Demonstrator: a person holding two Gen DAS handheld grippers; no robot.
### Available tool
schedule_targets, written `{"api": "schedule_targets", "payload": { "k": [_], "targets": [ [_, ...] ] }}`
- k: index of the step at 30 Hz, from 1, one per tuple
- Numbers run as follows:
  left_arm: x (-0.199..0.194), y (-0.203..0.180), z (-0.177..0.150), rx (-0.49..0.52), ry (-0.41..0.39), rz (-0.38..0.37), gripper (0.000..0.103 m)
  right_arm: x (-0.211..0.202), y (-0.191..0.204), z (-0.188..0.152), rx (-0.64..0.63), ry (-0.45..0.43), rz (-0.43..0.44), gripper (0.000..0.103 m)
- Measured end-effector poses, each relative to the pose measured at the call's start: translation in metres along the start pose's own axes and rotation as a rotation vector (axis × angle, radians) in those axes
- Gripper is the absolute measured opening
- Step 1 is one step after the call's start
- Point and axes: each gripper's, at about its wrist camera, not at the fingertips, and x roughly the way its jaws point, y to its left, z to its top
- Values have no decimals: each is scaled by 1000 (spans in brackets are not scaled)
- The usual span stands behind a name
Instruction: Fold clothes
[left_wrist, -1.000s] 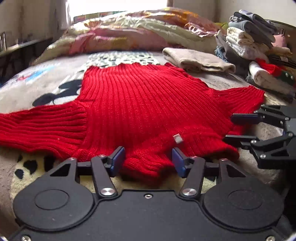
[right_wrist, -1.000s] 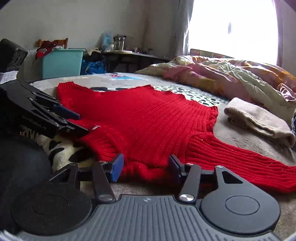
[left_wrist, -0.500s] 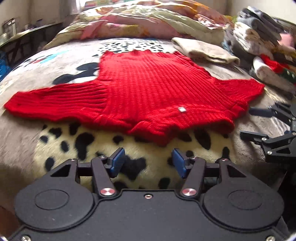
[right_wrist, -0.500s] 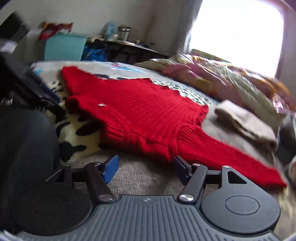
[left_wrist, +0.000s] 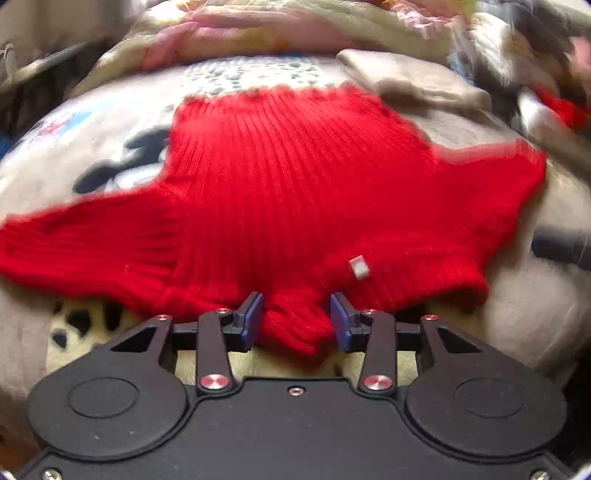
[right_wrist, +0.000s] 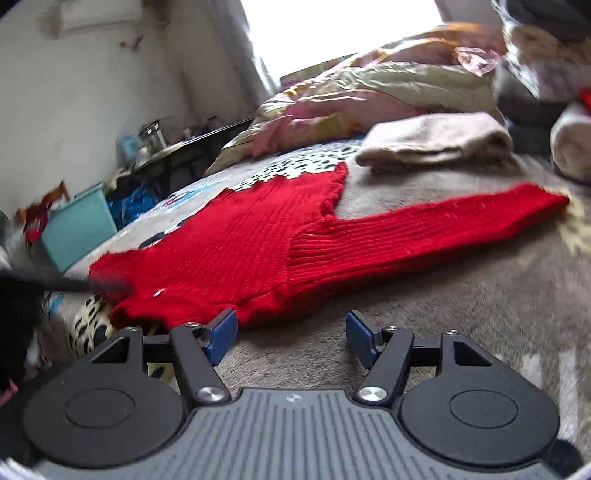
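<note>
sweater (left_wrist: 295, 192) in bright red rib knit lies spread flat on the bed (left_wrist: 517, 302), both sleeves out to the sides, its collar end nearest our two tools. from the left wrist view we see our left gripper (left_wrist: 295, 319) low at the near edge, its blue-padded jaws apart with a bunched fold of the red collar sitting between them; whether the pads press the wool we cannot tell, as the frame is blurred. a small pale tag (left_wrist: 359, 266) sits on the knit just beyond the jaws, too small to read. this view alone shows the left sleeve running off to the frame edge, and a dark blurred bar at far right that we cannot identify with certainty.

from the right wrist view our right gripper (right_wrist: 291, 334) hangs over bare grey blanket, jaws wide apart and holding nothing, one blue pad just beside the sweater's near edge. only here do we see the right sleeve (right_wrist: 443, 229) stretched full length, the bright window (right_wrist: 340, 29), a teal plastic bin (right_wrist: 79, 225) and a cluttered dark table (right_wrist: 173, 155) by the wall. no writing is legible anywhere.

both views share a folded beige garment (right_wrist: 439, 138), soft and rounded, lying beyond the sweater, and a rumpled quilt (right_wrist: 369, 96) in pink and yellow behind it. the bed cover is fleecy, grey with a cream patch of black spots (left_wrist: 85, 321) near the collar.
</note>
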Motion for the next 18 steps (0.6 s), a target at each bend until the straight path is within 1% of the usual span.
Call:
{"api": "schedule_targets", "payload": {
  "k": [2, 3, 5, 7, 10, 12, 14, 16, 18],
  "targets": [
    [-2, 3, 12, -20, 53, -2, 40, 0, -9, 0, 55, -3, -2, 65],
    [-5, 0, 15, 1, 55, 13, 40, 0, -15, 0, 96, -12, 3, 65],
    [-16, -11, 20, 64, 24, 48, 39, -1, -27, 2, 178, -30, 13, 65],
    [-30, -30, 26, 124, -34, 39, 39, -2, -39, 3, 261, -51, 17, 65],
    [-40, -58, 41, 177, -113, -8, 39, -7, -55, 3, 362, -94, 6, 65],
    [-39, -82, 52, 227, -161, -38, 39, -12, -67, 2, 435, -128, 4, 65],
    [-34, -107, 64, 286, -189, -71, 39, -19, -80, 4, 505, -173, -2, 65],
    [-25, -134, 75, 350, -211, -87, 39, -29, -94, 6, 580, -225, -7, 67],
    [-14, -162, 82, 405, -210, -109, 39, -41, -108, 10, 626, -266, -37, 70]
  ]
}}
